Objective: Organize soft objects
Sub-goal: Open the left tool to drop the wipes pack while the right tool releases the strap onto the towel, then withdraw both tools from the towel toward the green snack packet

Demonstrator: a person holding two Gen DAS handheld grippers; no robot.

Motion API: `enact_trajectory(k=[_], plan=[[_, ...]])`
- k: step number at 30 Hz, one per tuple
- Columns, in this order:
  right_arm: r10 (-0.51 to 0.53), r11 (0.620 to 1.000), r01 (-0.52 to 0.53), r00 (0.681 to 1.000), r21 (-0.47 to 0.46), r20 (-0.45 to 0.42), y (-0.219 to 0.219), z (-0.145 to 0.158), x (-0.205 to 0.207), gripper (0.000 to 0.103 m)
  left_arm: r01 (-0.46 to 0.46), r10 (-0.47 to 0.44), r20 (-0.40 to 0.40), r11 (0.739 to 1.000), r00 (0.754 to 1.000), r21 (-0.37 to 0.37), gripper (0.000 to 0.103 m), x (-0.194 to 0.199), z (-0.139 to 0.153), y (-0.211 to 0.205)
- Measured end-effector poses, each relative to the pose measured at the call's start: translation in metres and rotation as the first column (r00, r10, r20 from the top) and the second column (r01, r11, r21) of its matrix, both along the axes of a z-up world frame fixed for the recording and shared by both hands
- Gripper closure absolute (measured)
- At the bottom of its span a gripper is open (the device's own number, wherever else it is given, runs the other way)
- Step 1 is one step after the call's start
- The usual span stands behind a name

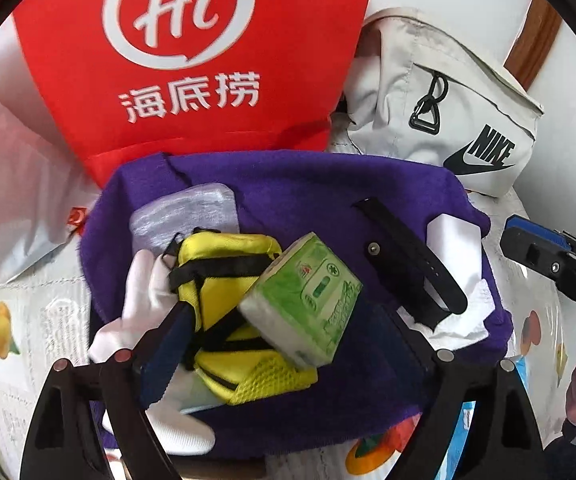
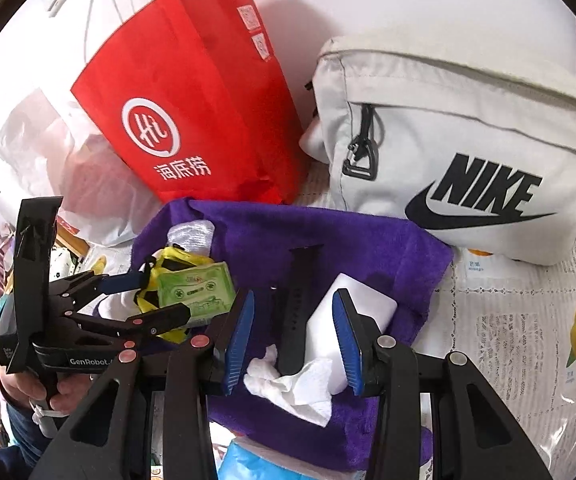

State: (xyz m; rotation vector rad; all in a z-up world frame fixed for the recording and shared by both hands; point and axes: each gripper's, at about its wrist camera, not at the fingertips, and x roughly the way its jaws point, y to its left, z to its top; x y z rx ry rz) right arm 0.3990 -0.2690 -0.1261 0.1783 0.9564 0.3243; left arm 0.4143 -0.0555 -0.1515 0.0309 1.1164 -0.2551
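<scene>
On purple towel [image 1: 288, 184], yellow pouch [image 1: 227, 280], tissue pack [image 1: 308, 300]

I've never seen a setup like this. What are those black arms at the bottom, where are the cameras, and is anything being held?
A person holds hand-operated tongs in each hand; a wide-angle camera on each looks along its fingers. One picture is from the left tongs, the other from the right tongs. On a purple fleece cloth lie a yellow fabric pouch with black straps, a green tissue pack, a black watch strap and crumpled white tissue. A red paper bag and pale canvas Nike bag stand behind. Both tongs are open, holding nothing.
</scene>
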Motion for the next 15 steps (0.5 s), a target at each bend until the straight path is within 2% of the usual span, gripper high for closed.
enact_trajectory(k=[6, 9, 11, 15], plan=[[0.018, 1.000, -0.018, 1.000, 0.005, 0.019, 0.012, 0.016, -0.018, 0.062, -0.001, 0.001, 0.084, 1.000, 0.997, -0.004, 0.014, -0.031, 0.032, 0.011], [0.051, 0.998, -0.051, 0.999, -0.042, 0.005, 0.024, 0.019, -0.034, 0.062, 0.006, -0.002, 0.135, 1.000, 0.991, -0.026, 0.014, -0.052, 0.049, 0.018], [0.066, 0.996, -0.065, 0.998, -0.065, 0.008, 0.030, 0.023, -0.048, 0.062, 0.001, 0.004, 0.146, 1.000, 0.989, -0.031, 0.014, -0.063, 0.055, 0.022], [0.065, 0.997, -0.064, 0.998, -0.036, 0.018, 0.037, 0.027, -0.081, 0.062, -0.009, 0.013, 0.133, 0.999, 0.991, -0.032, 0.014, -0.090, 0.061, 0.030]])
